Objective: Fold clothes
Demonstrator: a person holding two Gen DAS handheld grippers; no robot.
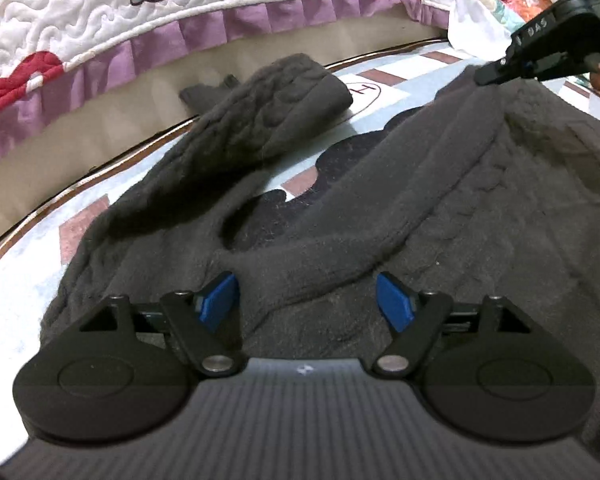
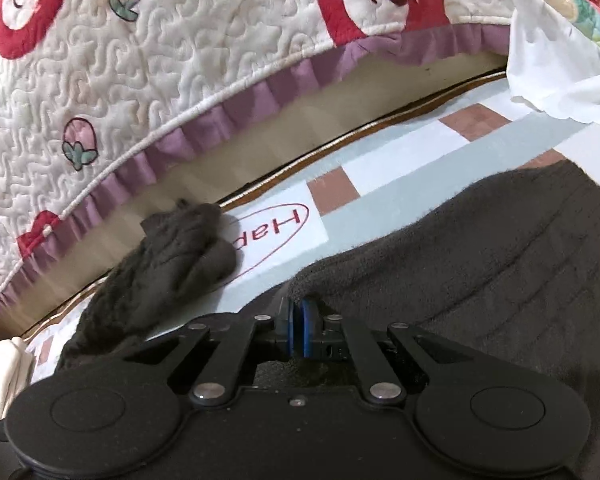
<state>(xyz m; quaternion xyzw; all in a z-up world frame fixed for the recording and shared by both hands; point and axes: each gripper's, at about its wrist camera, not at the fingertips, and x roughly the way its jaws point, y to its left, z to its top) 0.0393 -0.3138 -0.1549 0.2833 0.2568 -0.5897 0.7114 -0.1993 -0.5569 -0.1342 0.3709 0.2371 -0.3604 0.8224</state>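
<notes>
Dark grey fuzzy knit sweater (image 1: 440, 208) half-gathered on the bed, one edge pinched, the other not yet taken.

The cream quilted bedspread with red bear patches and a purple frill (image 2: 140, 92) arcs across the upper left of both views; below it the pale checked sheet (image 2: 396, 168) carries the sweater, which fills the lower right, its sleeve (image 1: 260, 120) flung toward the upper centre. To fold cleanly, I judge both edges should be held level and lifted together (so the fleece doesn't bunch). The right gripper (image 2: 299, 332) sits low, its blue pads clenched on the sweater's near edge; in the left view it reaches in from the upper right. The left gripper (image 1: 306, 304) hovers over a ridge of cloth, fingers spread, grasping nothing.
</notes>
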